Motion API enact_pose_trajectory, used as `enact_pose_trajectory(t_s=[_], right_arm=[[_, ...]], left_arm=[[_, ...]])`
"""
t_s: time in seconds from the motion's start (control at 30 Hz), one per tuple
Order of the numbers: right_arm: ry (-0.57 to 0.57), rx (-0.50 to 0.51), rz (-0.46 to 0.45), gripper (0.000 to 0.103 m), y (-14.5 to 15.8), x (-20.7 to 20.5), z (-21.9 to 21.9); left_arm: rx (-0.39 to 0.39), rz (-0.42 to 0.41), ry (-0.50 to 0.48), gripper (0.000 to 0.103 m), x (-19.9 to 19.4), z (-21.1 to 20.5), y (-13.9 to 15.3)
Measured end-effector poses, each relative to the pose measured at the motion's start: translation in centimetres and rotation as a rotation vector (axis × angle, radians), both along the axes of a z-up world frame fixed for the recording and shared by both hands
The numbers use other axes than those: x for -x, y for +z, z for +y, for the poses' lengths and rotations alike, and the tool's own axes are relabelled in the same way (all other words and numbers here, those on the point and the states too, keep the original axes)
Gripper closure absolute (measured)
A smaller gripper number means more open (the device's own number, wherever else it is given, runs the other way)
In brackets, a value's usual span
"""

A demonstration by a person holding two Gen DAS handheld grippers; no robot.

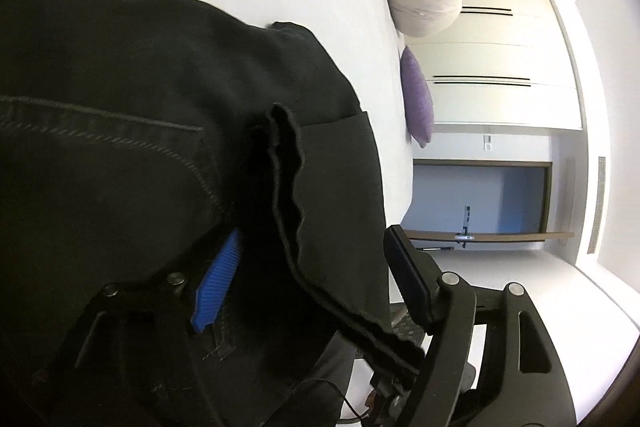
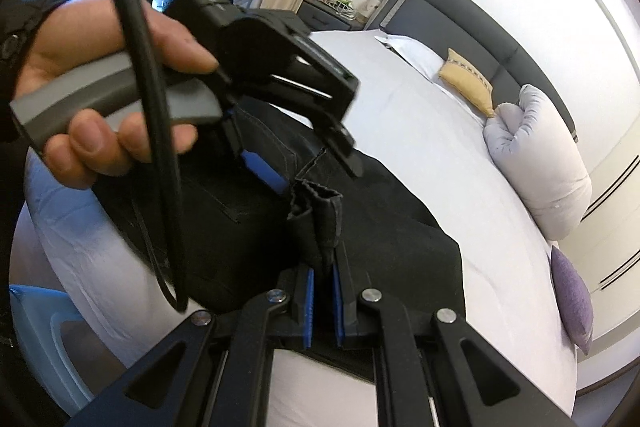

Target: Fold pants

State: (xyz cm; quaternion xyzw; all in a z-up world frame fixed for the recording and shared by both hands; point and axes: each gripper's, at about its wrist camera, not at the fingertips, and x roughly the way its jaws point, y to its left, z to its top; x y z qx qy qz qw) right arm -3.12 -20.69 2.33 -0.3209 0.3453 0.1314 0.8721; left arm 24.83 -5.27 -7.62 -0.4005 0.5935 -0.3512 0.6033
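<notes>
Two grippers are working over the black pants [image 2: 380, 227], which lie spread on the white bed [image 2: 460, 155] near its foot edge.

My right gripper [image 2: 323, 301] has its blue-padded fingers [image 2: 309, 307] drawn together on a bunched, frayed hem of the pants, which stands up out of the pinch in a small folded tuft. The cloth fills the narrow gap between the pads, so I read this as a firm clamp.

My left gripper [image 1: 316, 275] stands wide apart in its own camera: one blue pad [image 1: 218, 281] lies against the dark denim near a stitched seam, and the other finger is out over the bed's edge. A wavy hem of the fabric runs through the gap between them without being pinched. From the right wrist view I see that same left gripper [image 2: 316, 167], held in a bare hand [image 2: 100, 75], tipped down onto the pants just beside the tuft; a black cable [image 2: 152, 107] hangs across the front of it. Whether its far finger touches the cloth I cannot tell, as that part is blurred.

Beyond the pants the bed carries a rolled grey duvet [image 2: 540, 163], a yellow cushion [image 2: 468, 81] by the dark headboard [image 2: 480, 27], and a purple cushion [image 2: 572, 299] at the side.
</notes>
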Motion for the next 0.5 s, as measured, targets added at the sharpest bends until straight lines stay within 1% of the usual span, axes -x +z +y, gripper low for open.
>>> enact_pose_trajectory(t_s=[0.03,0.1,0.13,0.2,0.3,0.43,0.5], right_arm=[[0.003,0.001,0.0,0.094,0.0,0.0,0.1],[0.007,0.003,0.005,0.094,-0.2,-0.1,0.2],[0.01,0.008,0.009,0.094,-0.4,0.0,0.4],[0.021,0.023,0.016,0.094,-1.0,0.2,0.6],[0.03,0.059,0.041,0.094,-2.0,0.3,0.7],[0.035,0.082,0.066,0.094,-3.0,0.4,0.8],[0.03,0.079,0.083,0.094,-3.4,0.2,0.8]], left_arm=[[0.007,-0.003,0.0,0.032,-0.1,-0.1,0.1],[0.002,-0.009,-0.017,0.068,-0.4,-0.2,-0.2],[-0.013,-0.004,-0.026,0.096,-0.6,-0.2,-0.2],[-0.062,-0.019,-0.045,0.097,-0.7,-0.5,-0.5],[-0.161,-0.086,-0.073,0.098,-0.3,-1.4,-0.1],[-0.217,-0.127,-0.09,0.097,-0.2,-2.6,0.2],[-0.24,-0.119,-0.109,0.097,-0.4,-2.8,-0.3]])
